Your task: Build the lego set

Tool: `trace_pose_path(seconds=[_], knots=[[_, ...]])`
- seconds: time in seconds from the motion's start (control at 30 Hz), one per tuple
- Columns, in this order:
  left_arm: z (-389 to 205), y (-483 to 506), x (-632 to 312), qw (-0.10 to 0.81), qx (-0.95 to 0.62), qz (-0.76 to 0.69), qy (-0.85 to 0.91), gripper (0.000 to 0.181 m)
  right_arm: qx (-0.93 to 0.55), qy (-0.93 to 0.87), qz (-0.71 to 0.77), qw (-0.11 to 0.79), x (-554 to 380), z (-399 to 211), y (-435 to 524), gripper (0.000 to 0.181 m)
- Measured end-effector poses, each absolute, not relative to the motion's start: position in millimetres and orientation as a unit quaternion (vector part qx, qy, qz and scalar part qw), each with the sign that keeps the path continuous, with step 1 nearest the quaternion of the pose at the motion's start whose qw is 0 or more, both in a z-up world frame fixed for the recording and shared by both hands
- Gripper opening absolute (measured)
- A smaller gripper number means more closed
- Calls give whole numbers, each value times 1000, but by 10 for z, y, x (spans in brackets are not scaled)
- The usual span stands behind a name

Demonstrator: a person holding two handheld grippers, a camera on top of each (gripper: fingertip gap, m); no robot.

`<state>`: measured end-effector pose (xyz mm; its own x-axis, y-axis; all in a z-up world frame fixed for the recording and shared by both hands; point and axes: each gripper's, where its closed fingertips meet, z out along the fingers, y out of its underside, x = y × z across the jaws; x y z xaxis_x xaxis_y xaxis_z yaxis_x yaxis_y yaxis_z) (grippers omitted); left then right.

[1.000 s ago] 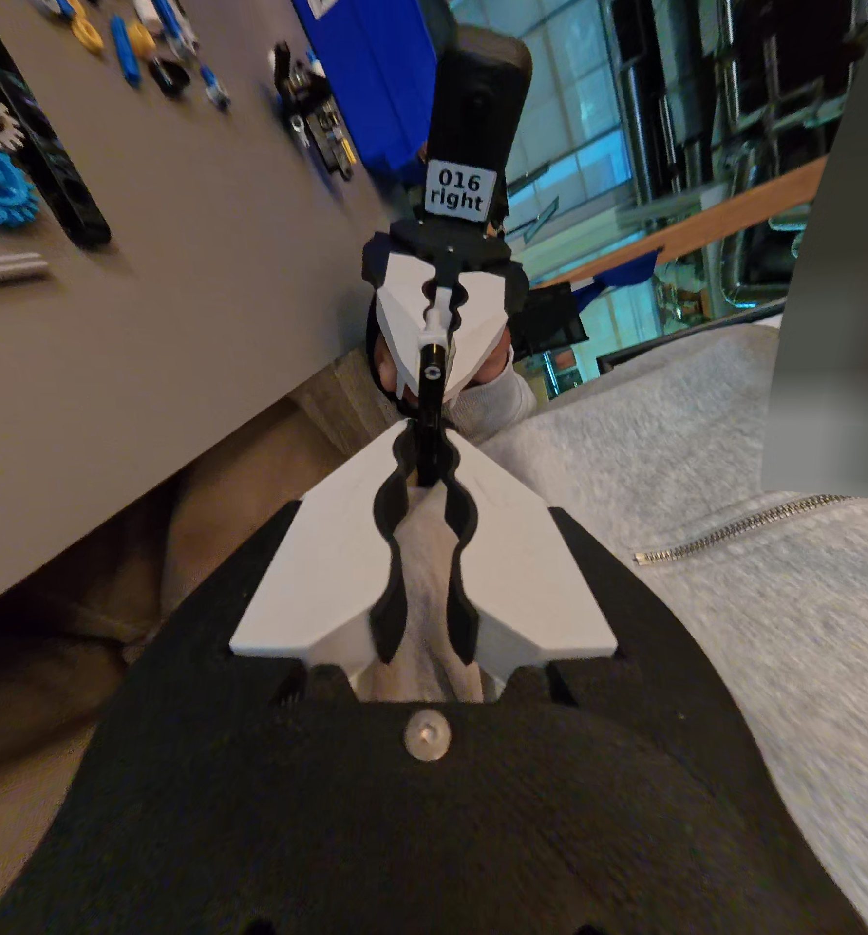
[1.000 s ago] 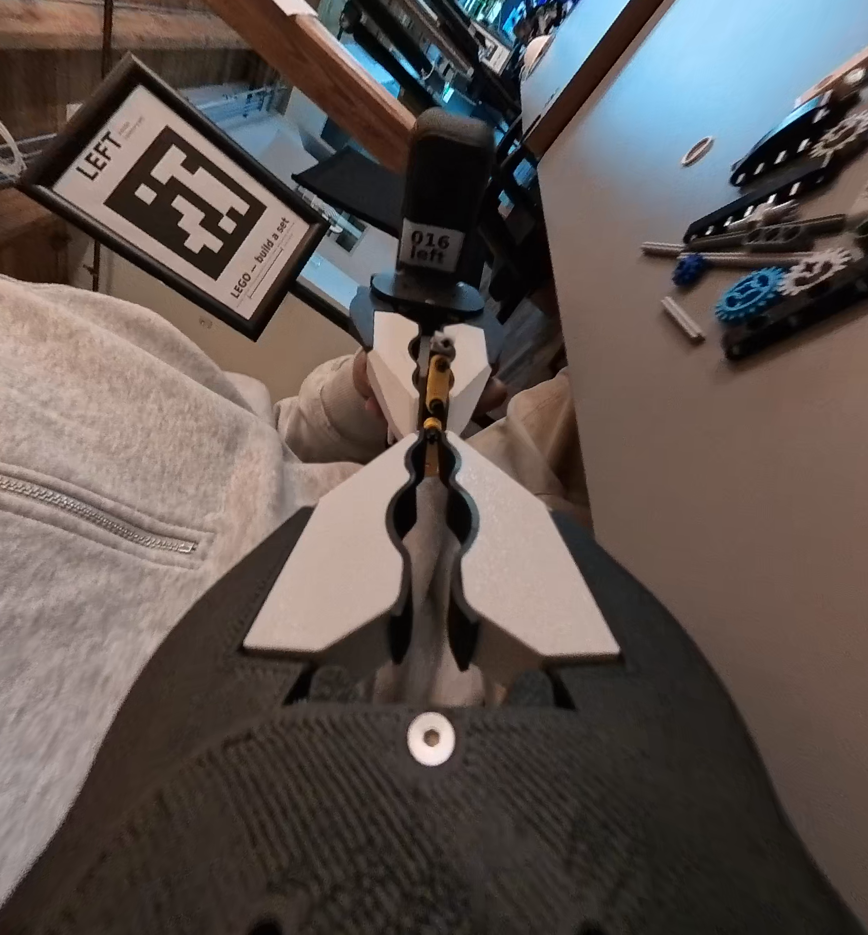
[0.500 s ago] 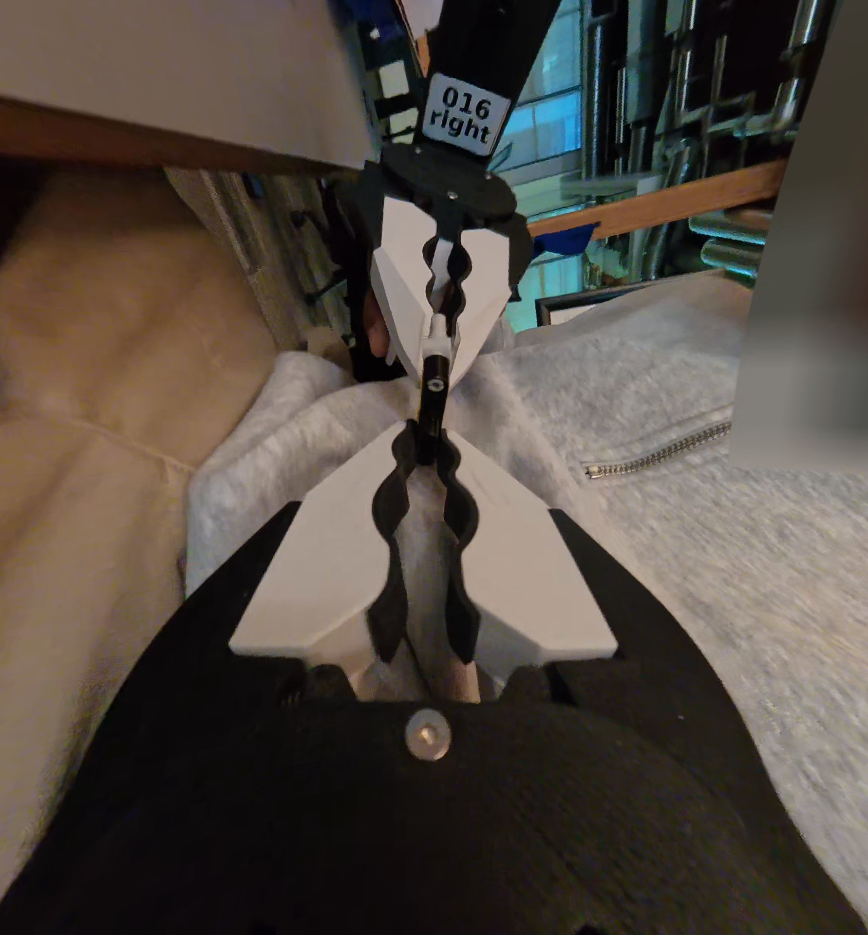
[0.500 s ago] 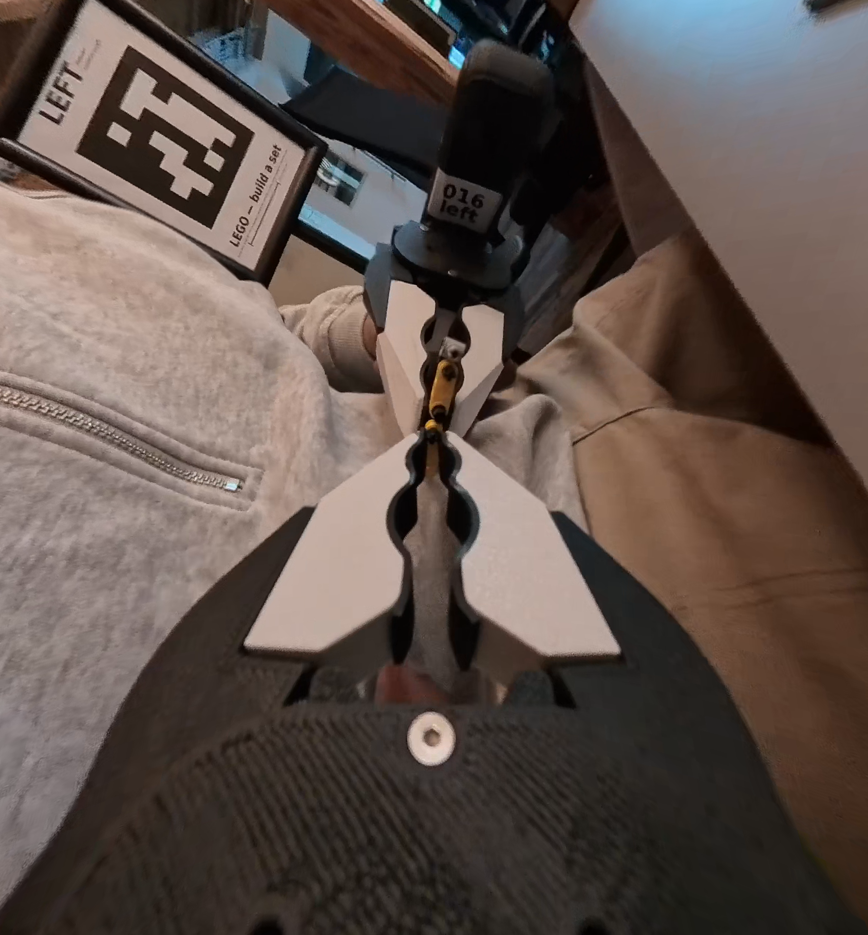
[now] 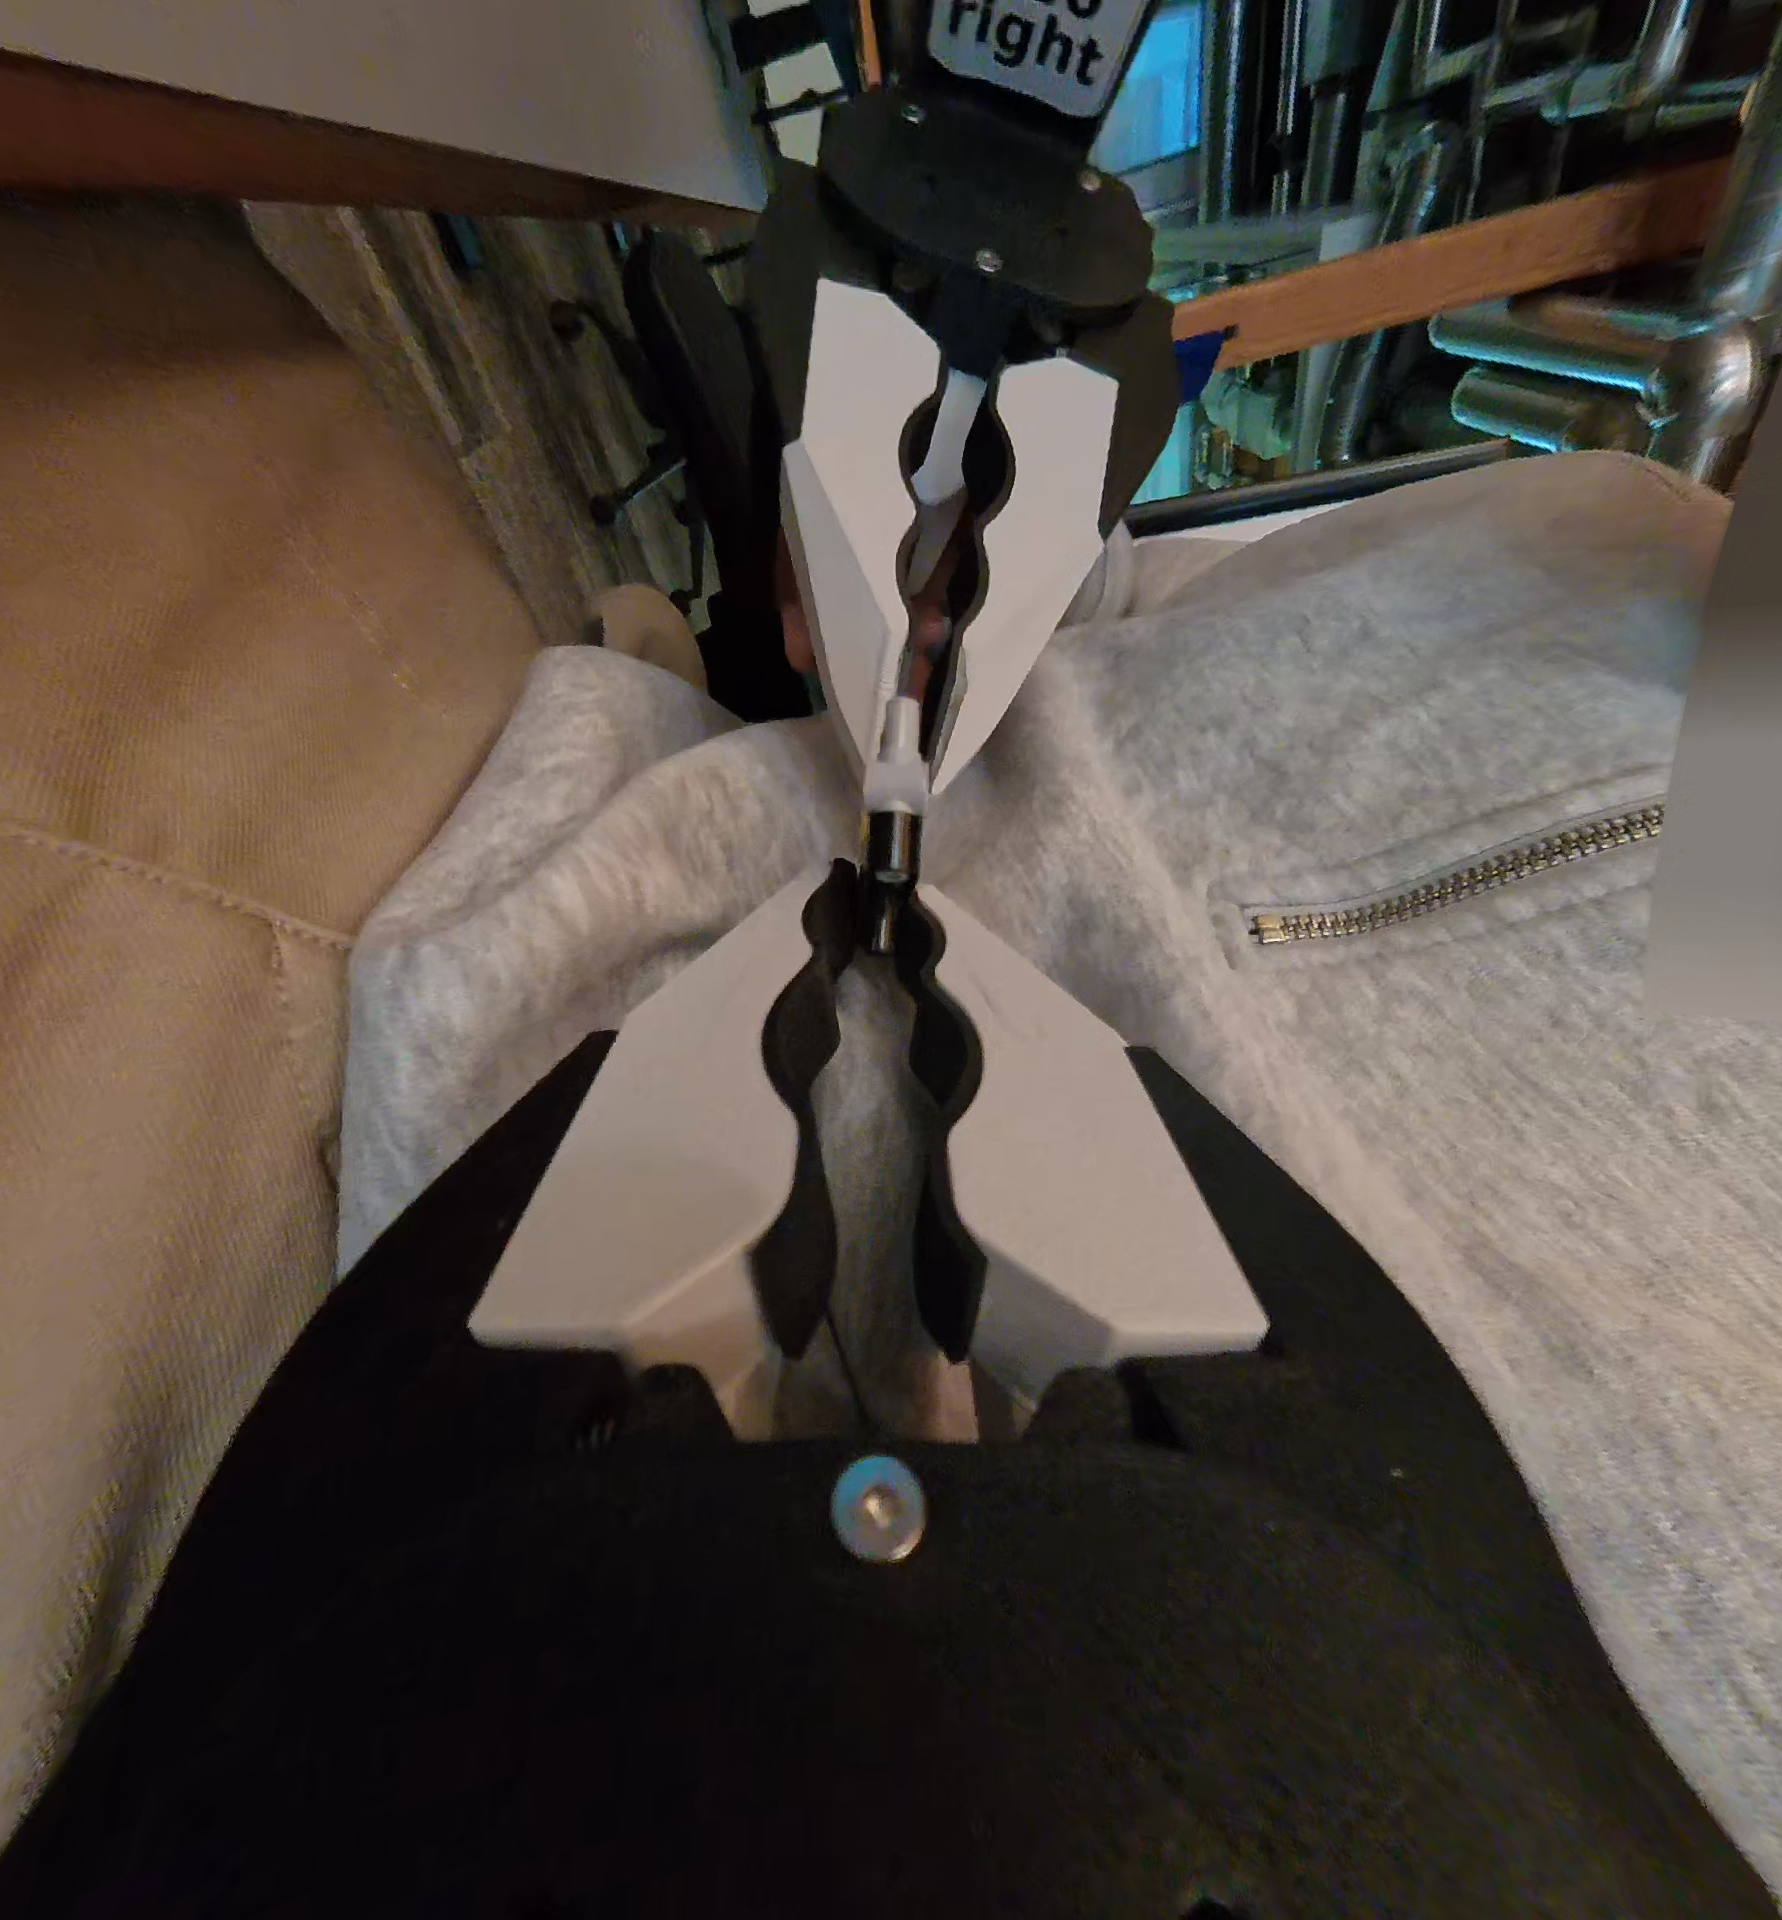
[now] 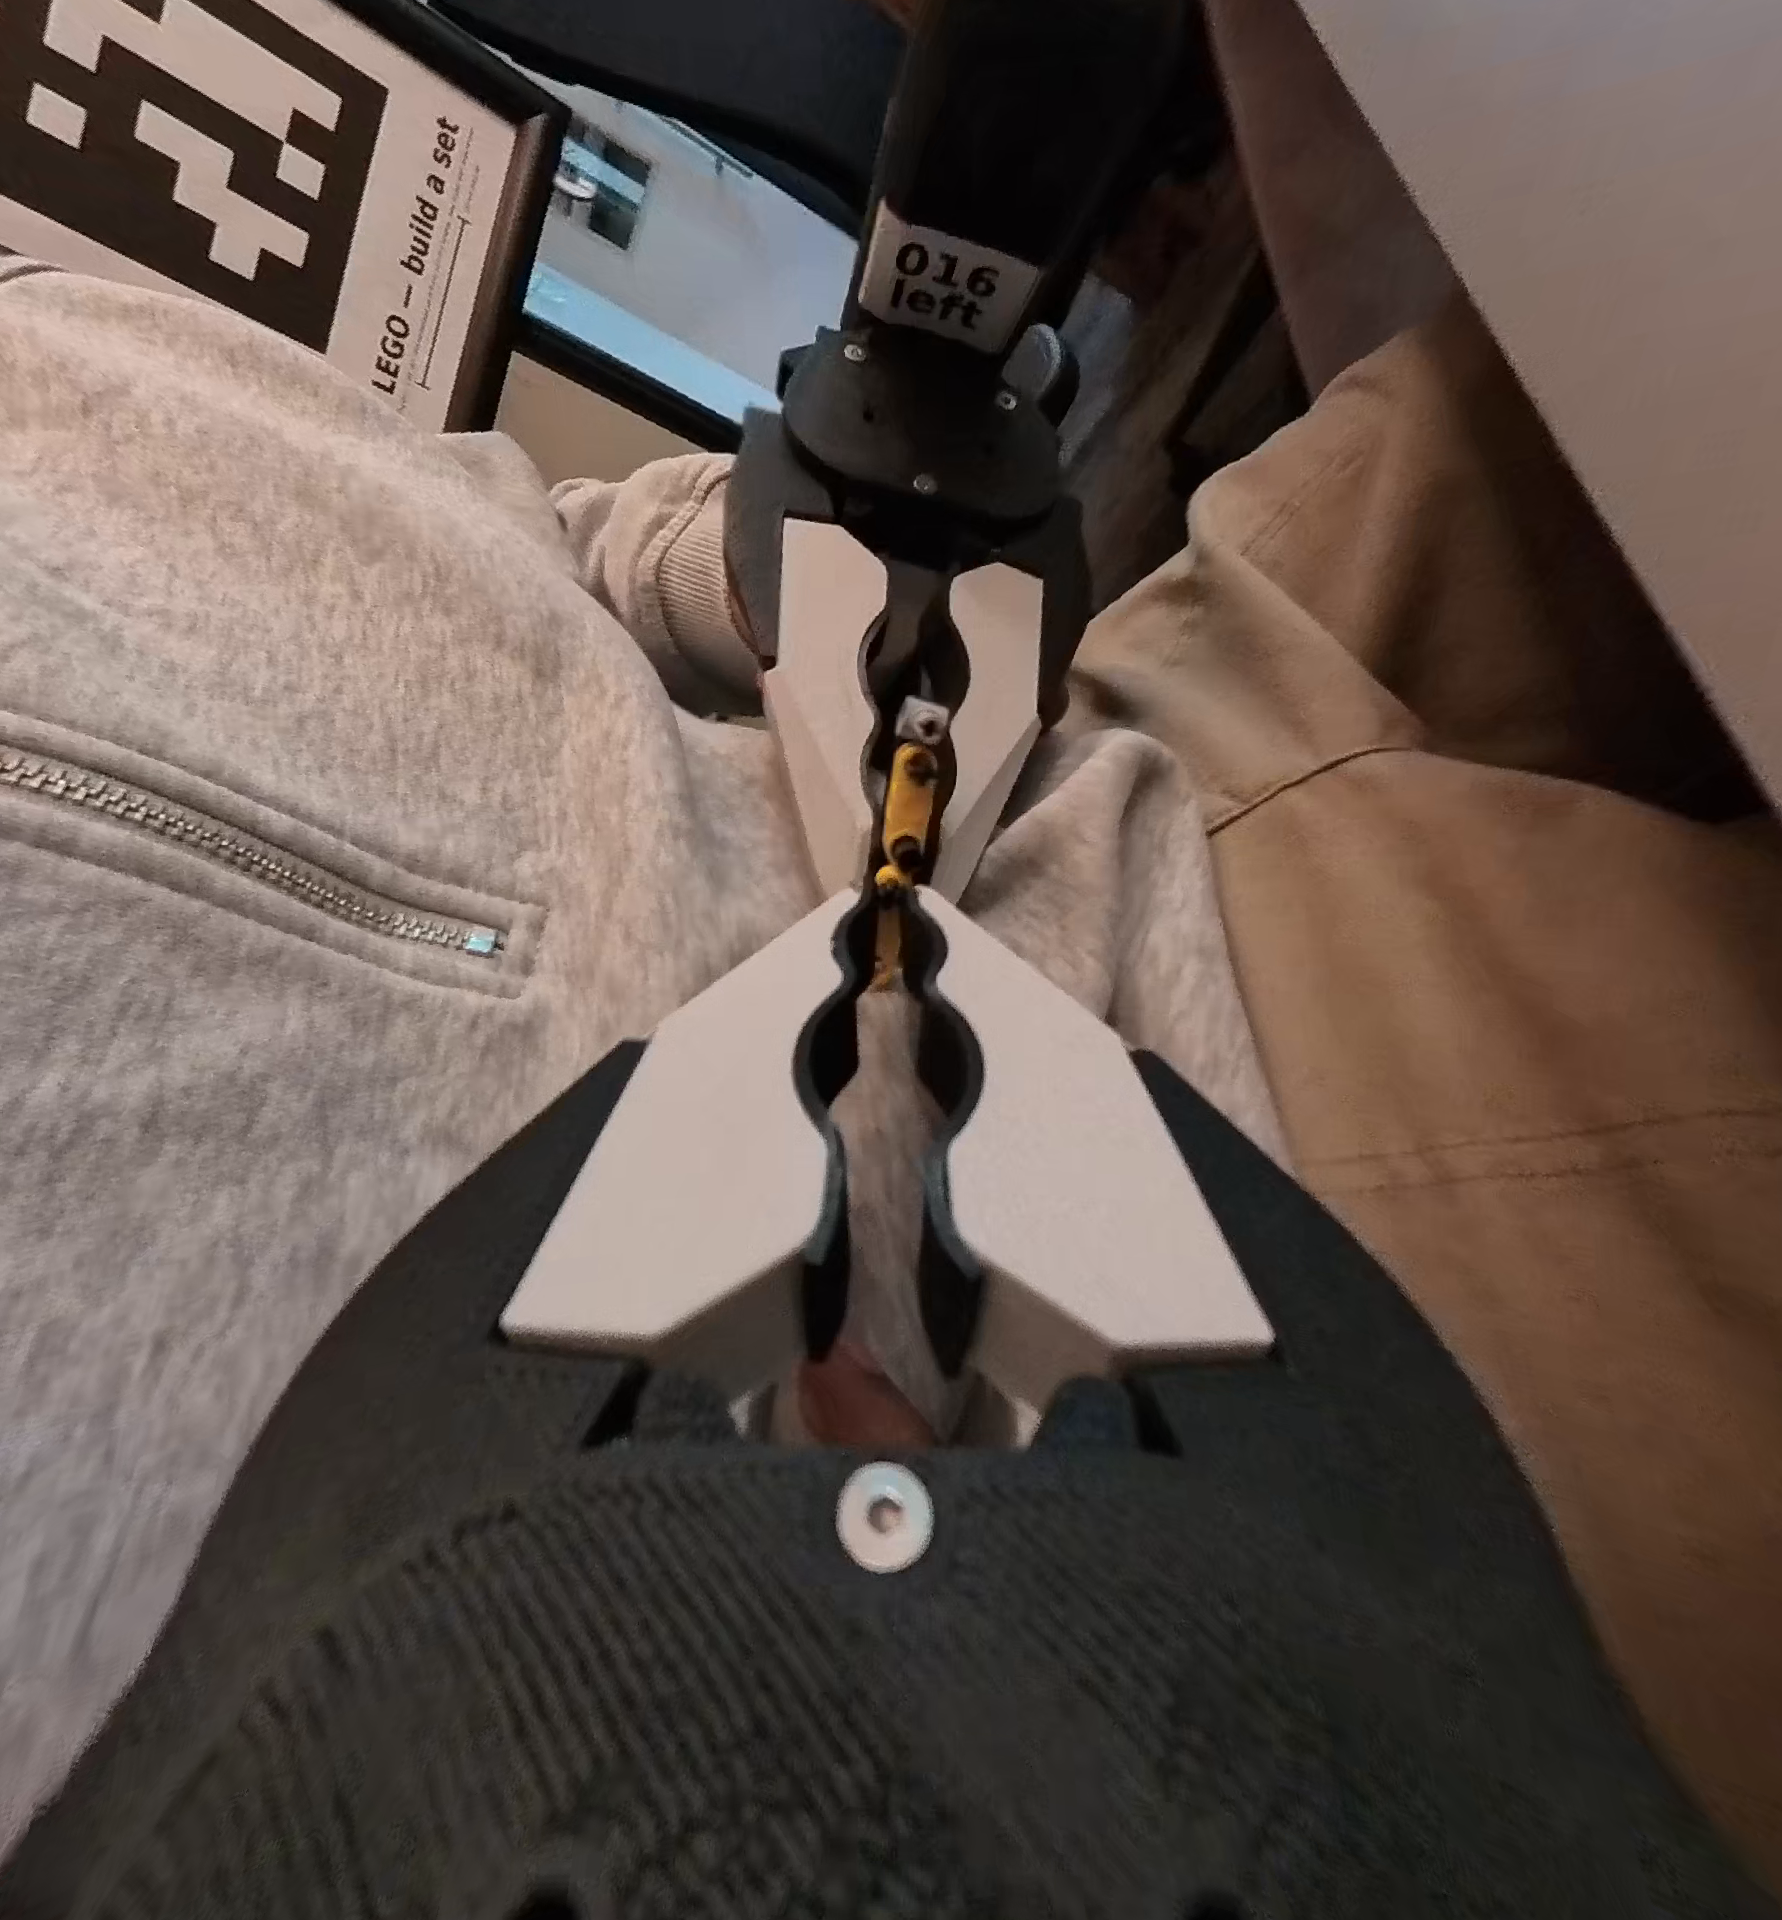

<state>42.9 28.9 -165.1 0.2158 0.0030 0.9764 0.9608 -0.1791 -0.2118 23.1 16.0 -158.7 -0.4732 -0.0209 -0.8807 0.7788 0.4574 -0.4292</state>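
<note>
Grey fleece (image 5: 1386, 1195) and tan trousers (image 6: 1489, 987) fill the background beneath the desk edge (image 5: 347, 135) at upper left. Mid-frame, the left tool (image 5: 871, 904) clenches a black lego piece (image 5: 885, 883); the right tool (image 6: 892, 914) clenches its yellow end (image 6: 892, 935). A labelled marker card (image 6: 243, 177) sits upper left.

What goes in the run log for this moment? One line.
left tool: shut on lego assembly | right tool: shut on lego assembly | tools tip-to-tip
</note>
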Motion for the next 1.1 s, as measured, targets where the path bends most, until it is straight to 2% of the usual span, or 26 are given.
trace_pose_path(seconds=[0.37, 0.83, 1.1], knots=[[-1648, 346, 527, 489, -604, -508, -370, 6, 211, 721, -425, 505, 314, -1598, 177, 1], [-1665, 347, 394, 503, -597, -473, -409, 6, 226, 697, -457, 505, 251, -1639, 174, 2], [-1711, 199, 348, 494, -593, -453, -445, 27, 233, 701, -461, 491, 314, -1736, 182, 1]])
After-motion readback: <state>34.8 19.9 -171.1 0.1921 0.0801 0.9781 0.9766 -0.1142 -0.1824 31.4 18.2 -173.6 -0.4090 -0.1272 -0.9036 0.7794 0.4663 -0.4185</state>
